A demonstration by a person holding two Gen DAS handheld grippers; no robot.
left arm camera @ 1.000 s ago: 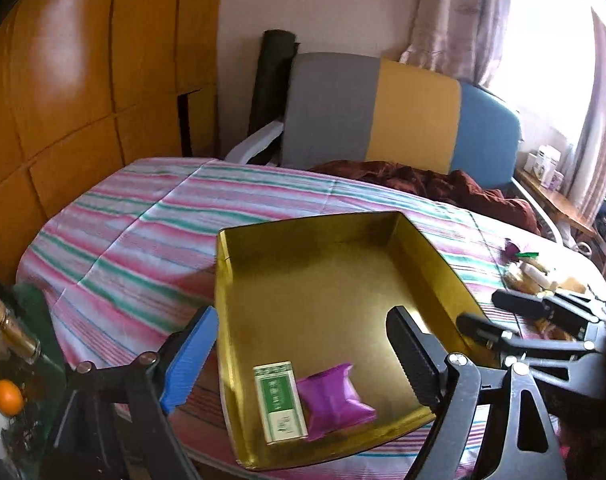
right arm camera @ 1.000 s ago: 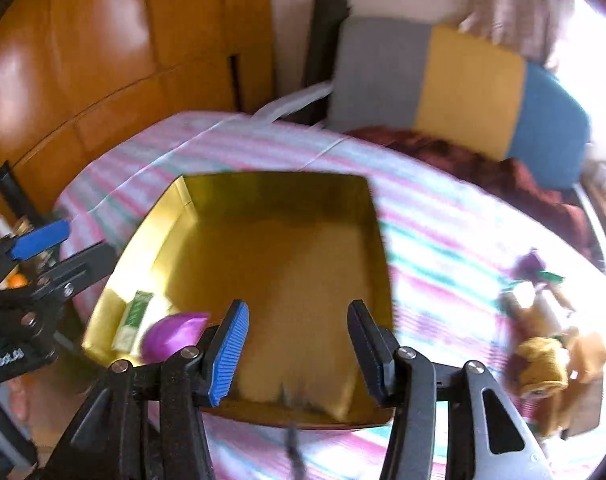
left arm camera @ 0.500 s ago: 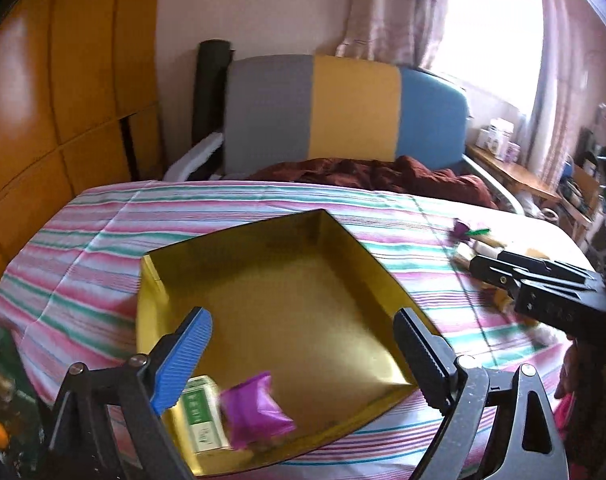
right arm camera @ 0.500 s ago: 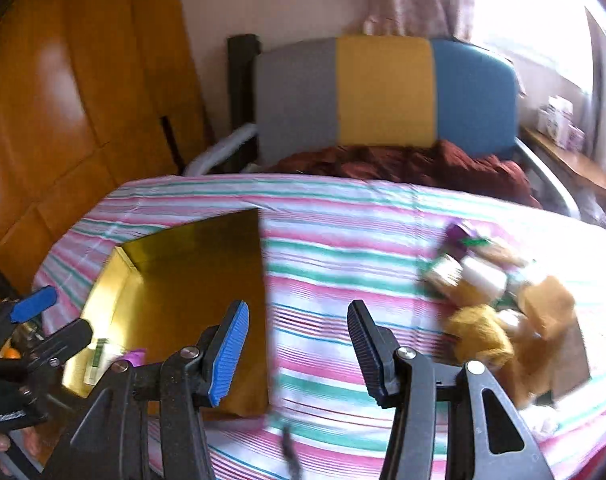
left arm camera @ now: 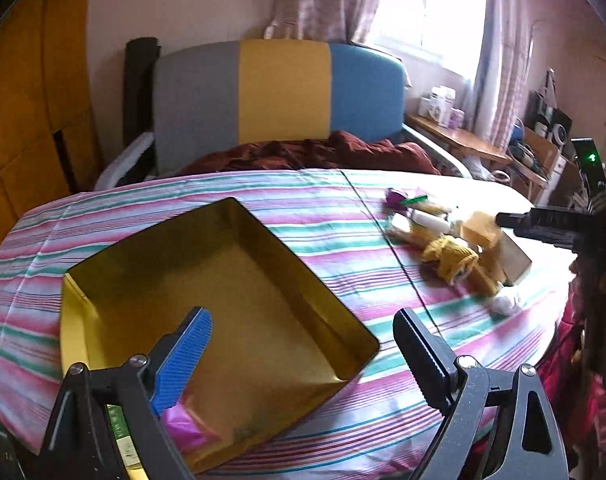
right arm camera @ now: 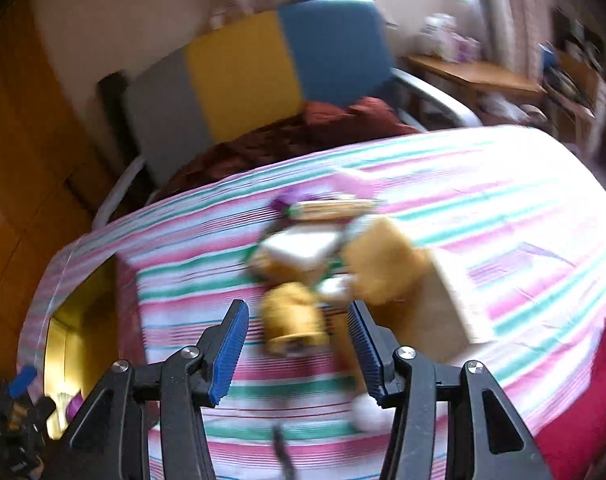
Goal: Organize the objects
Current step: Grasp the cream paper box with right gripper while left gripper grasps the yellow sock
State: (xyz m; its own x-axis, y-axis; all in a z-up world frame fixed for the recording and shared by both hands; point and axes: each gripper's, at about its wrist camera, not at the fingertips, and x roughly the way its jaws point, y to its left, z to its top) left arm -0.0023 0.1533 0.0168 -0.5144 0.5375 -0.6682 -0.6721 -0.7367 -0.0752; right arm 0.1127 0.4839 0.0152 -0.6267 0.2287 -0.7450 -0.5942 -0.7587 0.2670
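The right hand-held gripper (right arm camera: 299, 356) hangs with its jaws parted and nothing between them, tilted down at the pile of small things (right arm camera: 327, 264) on the striped bench (right arm camera: 503, 216). Just beyond its tips lies a yellow bottle-like item (right arm camera: 293, 318), too blurred to name surely. By my reading, this is the reach for the next piece to carry to the gold tray (left arm camera: 143, 280); the move calls for lowering onto one item and closing squarely. The left hand-held gripper (left arm camera: 303, 348), its jaws just widened and empty, hovers over the tray's near corner, where a purple packet (left arm camera: 183, 428) and green box (left arm camera: 119, 428) lie.
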